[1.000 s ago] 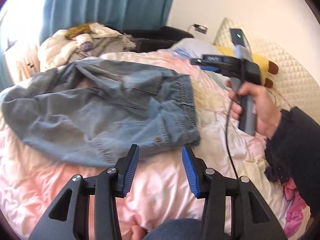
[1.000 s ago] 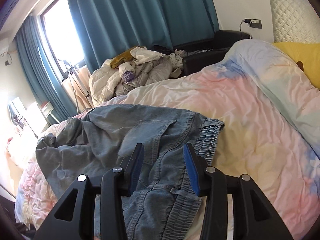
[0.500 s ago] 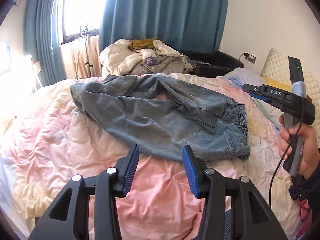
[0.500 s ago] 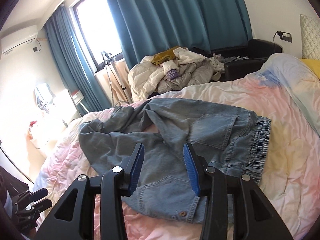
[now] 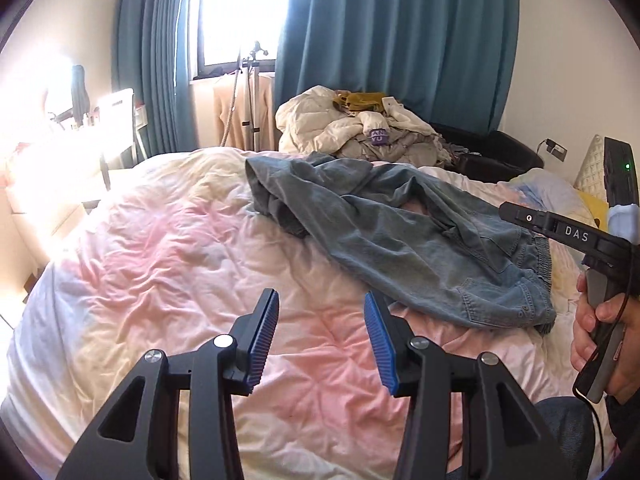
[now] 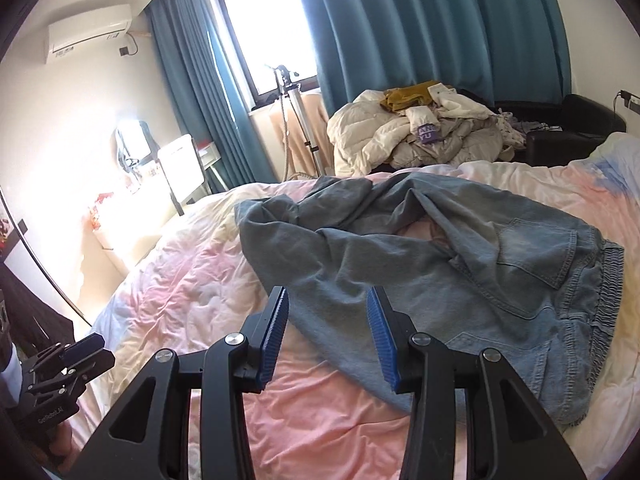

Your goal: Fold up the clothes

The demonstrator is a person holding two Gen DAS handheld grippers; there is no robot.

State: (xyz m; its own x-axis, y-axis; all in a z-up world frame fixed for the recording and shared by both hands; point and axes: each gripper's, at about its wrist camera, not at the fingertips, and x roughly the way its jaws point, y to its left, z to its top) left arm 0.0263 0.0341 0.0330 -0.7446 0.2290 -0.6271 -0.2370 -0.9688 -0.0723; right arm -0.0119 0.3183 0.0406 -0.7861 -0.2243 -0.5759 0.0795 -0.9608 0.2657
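A pair of blue denim trousers [image 6: 460,276] lies loosely spread across the bed [image 6: 192,292], on its pink and cream quilt. The elastic waistband [image 6: 608,300] is toward the headboard side and the legs run away toward the window, where they are bunched and rumpled, one over the other. The cloth is creased and not squared up, so it does not lie folded; the spread-out lay suits a garment put down to be flattened and folded.

The left tool [image 5: 320,340] hovers above bare quilt, near the trousers' near edge but apart from them, its blue pads spread wide with nothing between. The right tool [image 6: 328,332] hangs over the near hem of the trousers, likewise spread and empty; its pads frame the denim edge, though I cannot tell whether they touch it. In the left view the person's right hand [image 5: 600,344] grips the handle of that tool at the waistband side, so the two tools seem placed at opposite ends of the garment, a sensible stance for taking hold of it along its length.

Behind the bed a heap of pale clothes [image 6: 424,132] sits piled before the teal curtains [image 6: 420,32], possibly more work for folding, though that is only a guess
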